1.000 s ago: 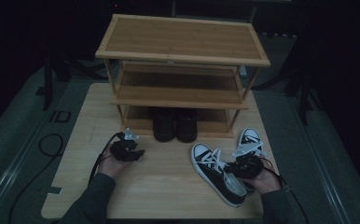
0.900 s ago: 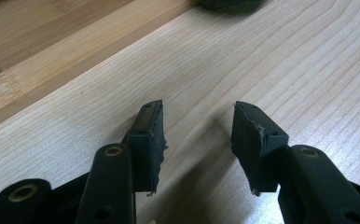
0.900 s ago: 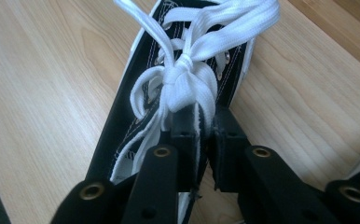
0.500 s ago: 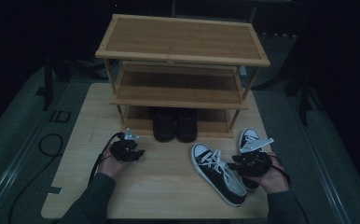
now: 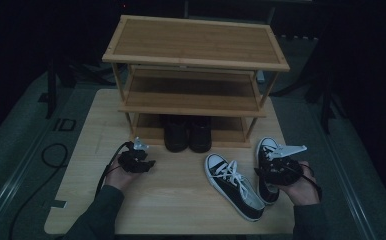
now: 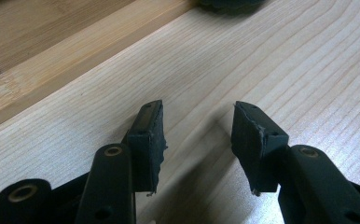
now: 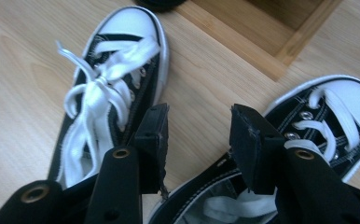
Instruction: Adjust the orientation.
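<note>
Right gripper [image 7: 197, 122]: jaws just opening, apart above right sneaker [image 7: 329, 112], probably released for shelving.
Left gripper [image 6: 197, 122]: jaws apart, empty, waiting.

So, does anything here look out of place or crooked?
Yes. The two black-and-white sneakers on the table are not parallel: the left sneaker lies slanted, toe away from the right sneaker. The dark shoes stand neatly together on the rack's bottom shelf.

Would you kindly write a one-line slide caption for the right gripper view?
Open right gripper above the table, between two black sneakers, left one and right one.
</note>
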{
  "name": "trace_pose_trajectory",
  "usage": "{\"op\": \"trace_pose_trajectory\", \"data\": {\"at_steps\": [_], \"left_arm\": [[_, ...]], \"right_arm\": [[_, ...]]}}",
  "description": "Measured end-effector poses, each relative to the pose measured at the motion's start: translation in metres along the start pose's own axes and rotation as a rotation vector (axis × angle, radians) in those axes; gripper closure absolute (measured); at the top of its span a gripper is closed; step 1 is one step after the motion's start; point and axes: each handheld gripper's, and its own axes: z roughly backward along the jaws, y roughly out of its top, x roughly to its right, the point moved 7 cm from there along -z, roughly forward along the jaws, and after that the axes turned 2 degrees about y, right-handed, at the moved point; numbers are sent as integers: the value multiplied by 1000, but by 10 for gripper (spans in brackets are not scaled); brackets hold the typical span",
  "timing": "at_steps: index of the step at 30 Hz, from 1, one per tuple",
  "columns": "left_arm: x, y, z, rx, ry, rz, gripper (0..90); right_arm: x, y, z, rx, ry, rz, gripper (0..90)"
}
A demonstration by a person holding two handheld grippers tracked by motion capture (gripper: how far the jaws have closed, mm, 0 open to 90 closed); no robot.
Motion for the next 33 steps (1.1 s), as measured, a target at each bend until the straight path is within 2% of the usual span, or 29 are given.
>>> {"op": "trace_pose_trajectory", "data": {"at_steps": [7, 17, 20, 26, 33], "left_arm": [[0, 0, 0, -1, 0, -1, 546], [0, 0, 0, 1, 1, 0, 546], [0, 0, 0, 0, 1, 1, 546], [0, 0, 0, 3, 0, 1, 545], [0, 0, 0, 3, 0, 0, 545]], "right_arm": [[6, -4, -4, -13, -64, -26, 557], [25, -10, 6, -11, -161, -90, 525], [29, -14, 8, -16, -177, -110, 520], [38, -24, 9, -56, -243, -128, 506], [42, -36, 4, -119, -257, -150, 494]]}}
